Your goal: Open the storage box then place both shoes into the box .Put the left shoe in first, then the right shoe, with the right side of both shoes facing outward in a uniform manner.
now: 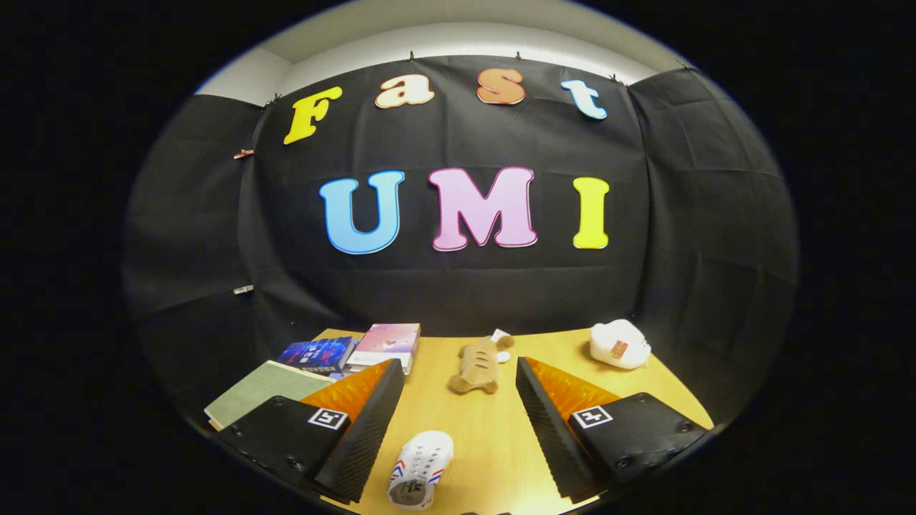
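Observation:
My gripper (458, 372) is held above a wooden table (494, 443), its two fingers spread wide with nothing between them. A white shoe (420, 468) with red and blue stripes on its sides lies on the table low between the fingers, close to the left finger, toe pointing away from me. Nothing is touching it.
A tan plush toy (477, 366) lies just beyond the fingertips at mid table. A white rounded object (620, 344) with a small label rests at the far right. Several books lie at the far left: a pink one (387, 341), a blue one (317, 354), and a green one (261, 390).

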A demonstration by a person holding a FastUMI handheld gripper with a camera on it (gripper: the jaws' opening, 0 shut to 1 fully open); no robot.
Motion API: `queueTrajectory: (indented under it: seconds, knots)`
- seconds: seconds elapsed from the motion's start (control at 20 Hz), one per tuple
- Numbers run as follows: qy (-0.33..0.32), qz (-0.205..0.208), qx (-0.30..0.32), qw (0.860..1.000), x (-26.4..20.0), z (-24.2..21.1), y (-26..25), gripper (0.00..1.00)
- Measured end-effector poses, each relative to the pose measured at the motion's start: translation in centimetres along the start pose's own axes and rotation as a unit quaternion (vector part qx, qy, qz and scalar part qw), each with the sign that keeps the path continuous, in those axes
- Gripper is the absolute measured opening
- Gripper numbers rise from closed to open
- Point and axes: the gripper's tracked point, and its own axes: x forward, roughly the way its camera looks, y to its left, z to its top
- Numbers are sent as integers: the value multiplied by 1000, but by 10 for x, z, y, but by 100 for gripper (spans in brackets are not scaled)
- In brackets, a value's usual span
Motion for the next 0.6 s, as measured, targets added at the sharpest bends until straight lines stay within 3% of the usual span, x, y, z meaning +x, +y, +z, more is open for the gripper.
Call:
queueTrajectory:
  seconds: [0.15, 0.3, 0.6]
  knots:
    - [54, 52, 36, 997, 6, -34, 28, 99]
    - [115, 110, 70, 985, 7, -72, 60, 99]
    - [231, 243, 138, 932, -9, -144, 129, 99]
